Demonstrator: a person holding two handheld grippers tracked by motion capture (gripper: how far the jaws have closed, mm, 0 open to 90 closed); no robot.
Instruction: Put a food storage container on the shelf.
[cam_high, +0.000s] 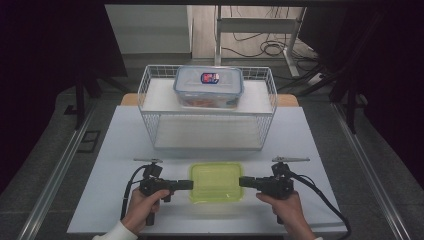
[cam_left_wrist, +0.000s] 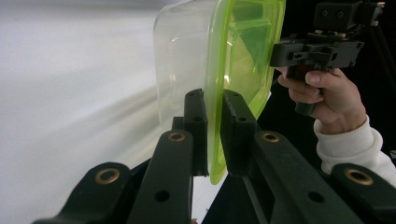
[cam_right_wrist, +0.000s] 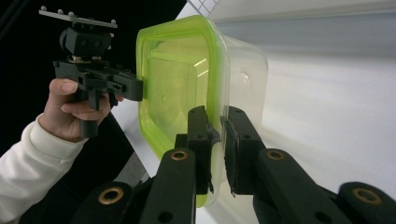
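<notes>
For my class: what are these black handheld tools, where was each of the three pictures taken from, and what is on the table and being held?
A person holds a two-jaw gripping tool in each hand. The high view looks down on the table from above the person. The other two come from cameras riding on each tool, looking along its black jaws. The left gripper and the right gripper each pinch an opposite rim of a clear container with a green lid; up close, the jaws clamp that rim. Behind it stands a white wire basket bearing a blue-lidded box.
</notes>
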